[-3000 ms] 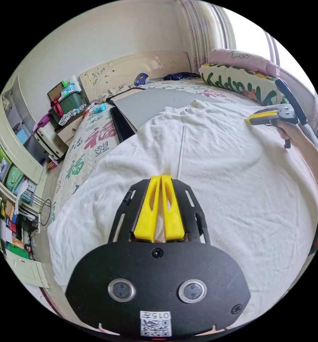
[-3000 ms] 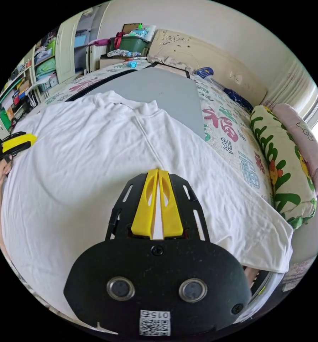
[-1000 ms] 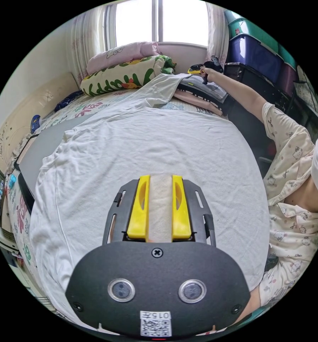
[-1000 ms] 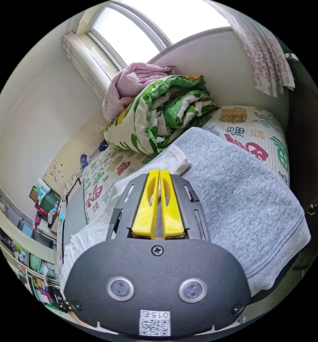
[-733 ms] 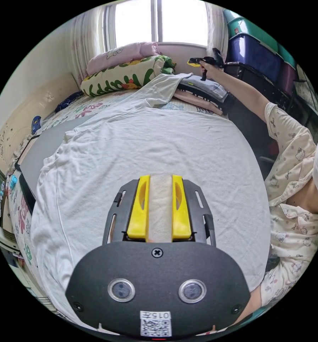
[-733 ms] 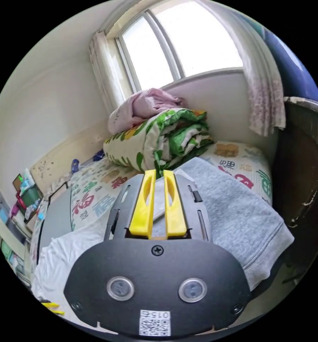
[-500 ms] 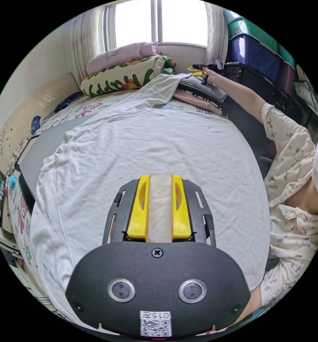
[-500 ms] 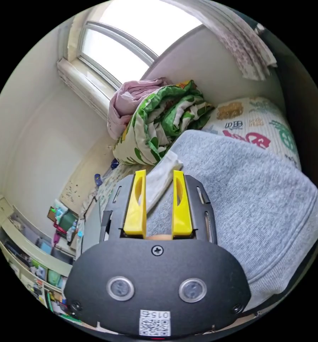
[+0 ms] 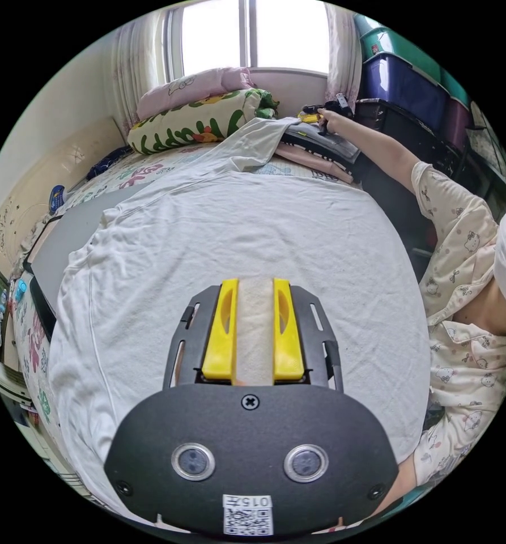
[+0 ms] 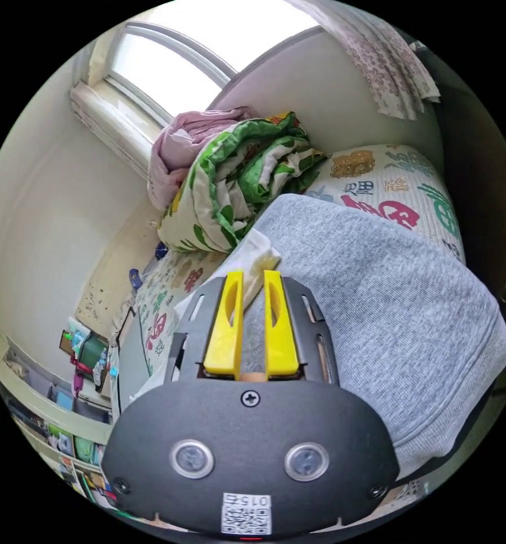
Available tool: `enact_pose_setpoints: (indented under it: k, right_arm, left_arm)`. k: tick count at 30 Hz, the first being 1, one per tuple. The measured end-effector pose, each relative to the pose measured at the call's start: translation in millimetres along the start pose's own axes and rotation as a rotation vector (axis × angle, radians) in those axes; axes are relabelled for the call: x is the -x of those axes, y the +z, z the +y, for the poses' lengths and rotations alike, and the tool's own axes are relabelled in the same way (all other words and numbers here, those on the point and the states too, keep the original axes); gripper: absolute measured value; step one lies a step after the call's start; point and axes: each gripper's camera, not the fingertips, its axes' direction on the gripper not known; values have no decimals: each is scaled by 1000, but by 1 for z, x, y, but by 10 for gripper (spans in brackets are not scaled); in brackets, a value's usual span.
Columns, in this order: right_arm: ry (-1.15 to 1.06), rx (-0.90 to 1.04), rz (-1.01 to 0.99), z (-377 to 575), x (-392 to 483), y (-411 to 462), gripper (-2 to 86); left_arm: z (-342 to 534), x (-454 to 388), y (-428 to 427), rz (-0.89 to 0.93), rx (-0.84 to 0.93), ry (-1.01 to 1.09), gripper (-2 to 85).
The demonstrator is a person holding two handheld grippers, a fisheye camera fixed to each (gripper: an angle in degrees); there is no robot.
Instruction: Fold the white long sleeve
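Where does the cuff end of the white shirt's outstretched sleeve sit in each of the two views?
Left gripper view: the sleeve cuff lies far up, near the top centre, on the grey garment.
Right gripper view: the cuff lies at centre, just beyond the right gripper.
Shared landmark: the green leaf-print quilt beside it.

White long-sleeve cotton shirt (image 9: pixel 253 226): matt cloth, soft and faintly nubbed.
Grey folded sweatshirt (image 10: pixel 388 306): matt, coarse heathered knit with a ribbed hem.
Left hand-held gripper (image 9: pixel 254 328): smooth yellow plastic jaws on a matt black plate.
Green-leaf printed quilt roll (image 10: pixel 236 175): smooth, lightly crumpled cloth.
Dark blue storage box (image 9: pixel 405 85): glossy plastic.
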Motion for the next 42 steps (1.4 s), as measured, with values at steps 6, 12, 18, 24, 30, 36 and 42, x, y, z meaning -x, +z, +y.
enact_pose_setpoints:
  k: [6,12,18,24,30,36,42]
  right_arm:
    - [1,-39,-23,28,-6,0,5]
    - [-467,-125,-300,110,93,-29,1]
    - [-1069,356,-929,310,209,-43,1]
    - [-1426,740,-1009,491,225,-25,1]
    - [-1456,733,-1093,497,185,-16,1]
    - [-1450,767,-1161,465,154,1,1]
    - [-1356,698,-1312,391,127,16,0]
  left_arm:
    - [3,-4,-17,11,1,-4,93]
    - [6,-33,-42,-65,2,84,85]
    - [20,-81,-100,-359,-231,148,110]
    - [24,-107,-114,-479,-257,167,140]
    - [24,-130,-119,-436,-223,249,81]
    - [28,-137,-132,-425,-224,265,17]
    - [35,-140,-151,-423,-248,254,8]
